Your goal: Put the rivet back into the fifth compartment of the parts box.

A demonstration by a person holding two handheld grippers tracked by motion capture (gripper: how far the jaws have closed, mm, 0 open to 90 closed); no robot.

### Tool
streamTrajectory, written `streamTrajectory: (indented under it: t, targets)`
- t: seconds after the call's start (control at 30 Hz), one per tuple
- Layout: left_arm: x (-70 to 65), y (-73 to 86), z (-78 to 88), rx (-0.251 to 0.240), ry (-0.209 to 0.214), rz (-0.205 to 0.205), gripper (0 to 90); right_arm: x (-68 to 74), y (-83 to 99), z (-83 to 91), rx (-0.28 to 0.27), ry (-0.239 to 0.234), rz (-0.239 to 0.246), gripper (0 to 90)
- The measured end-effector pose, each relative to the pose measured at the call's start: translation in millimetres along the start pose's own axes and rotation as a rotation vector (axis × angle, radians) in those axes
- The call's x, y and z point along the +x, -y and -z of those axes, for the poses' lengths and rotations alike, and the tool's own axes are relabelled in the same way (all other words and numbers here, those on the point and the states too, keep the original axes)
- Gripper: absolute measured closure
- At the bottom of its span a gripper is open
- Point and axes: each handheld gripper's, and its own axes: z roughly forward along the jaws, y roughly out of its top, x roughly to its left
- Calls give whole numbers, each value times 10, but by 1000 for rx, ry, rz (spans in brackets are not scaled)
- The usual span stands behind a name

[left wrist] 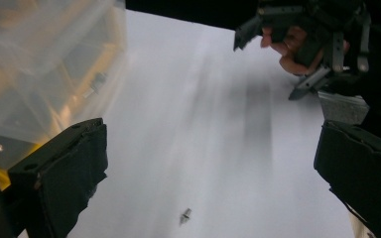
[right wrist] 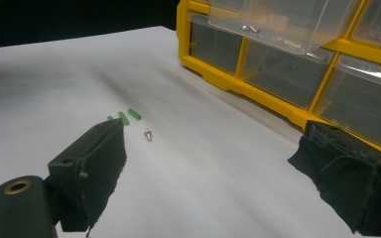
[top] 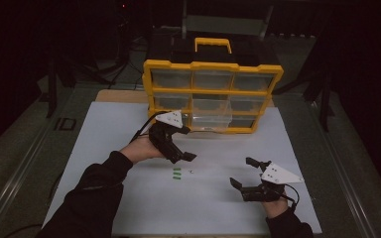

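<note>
- The small silver metal screw (right wrist: 148, 134) lay loose on the matte white table sheet (top: 129, 129), just beside three short green plastic pegs (right wrist: 124, 117), so I judged it not yet picked up.
- The left gripper (top: 184, 154) hovered near the screw, jaws spread and holding nothing.
- The right gripper (top: 243, 174) waited well apart, also spread.
- The yellow-framed organiser (top: 213, 67) had one clear glossy plastic drawer (top: 209, 115) pulled out, probably the screw's destination.

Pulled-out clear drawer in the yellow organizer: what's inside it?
The pulled-out drawer holds a few small metal screws near its front wall. Its back part runs beyond the right gripper view's top edge, so the full contents are unclear.
</note>
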Motion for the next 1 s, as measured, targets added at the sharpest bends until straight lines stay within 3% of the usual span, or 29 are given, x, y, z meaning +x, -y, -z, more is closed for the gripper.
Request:
streamTrajectory:
  t: [0.43, 0.67, 0.8, 1.0]
  targets:
    - [-71, 276, -234, 13, 58, -3, 13, 1, -3, 2, -1, 0, 3, 112]
    - [-85, 377, -406, 46, 70, -27, 34, 1, -1, -1, 0, 0, 4, 113]
    - [-60, 433, -487, 66, 79, -29, 74, 0, 1, 0, 1, 0, 2, 113]
    - [-16, 531, -599, 93, 89, -36, 214, -2, 3, -1, 2, 1, 3, 113]
